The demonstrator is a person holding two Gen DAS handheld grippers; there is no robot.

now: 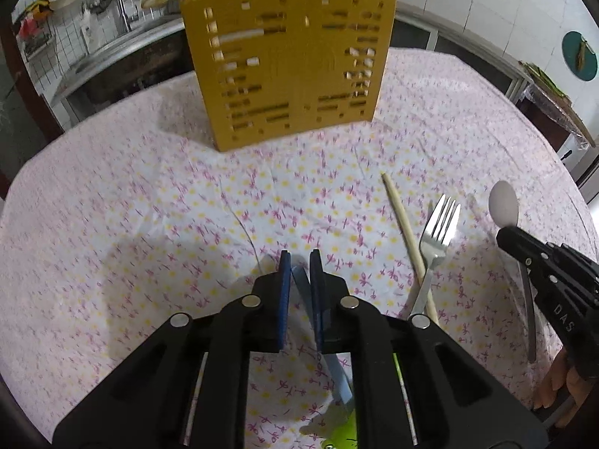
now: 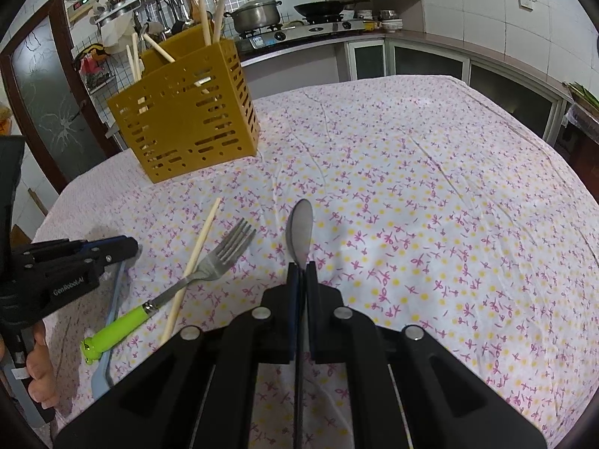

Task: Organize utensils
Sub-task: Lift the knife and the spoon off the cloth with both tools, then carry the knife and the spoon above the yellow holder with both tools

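Left gripper [image 1: 299,258] clamped on a pale blue handle [image 1: 301,280], low over flowered tablecloth [image 1: 131,205]. Right gripper [image 2: 302,267] clamped on metal spoon [image 2: 299,228], bowl pointing forward past the fingertips. Fork [image 2: 209,262] with green handle lying across a loose chopstick [image 2: 194,258] between the grippers. Yellow slotted holder [image 2: 183,116] upright at the far side, chopsticks inside.
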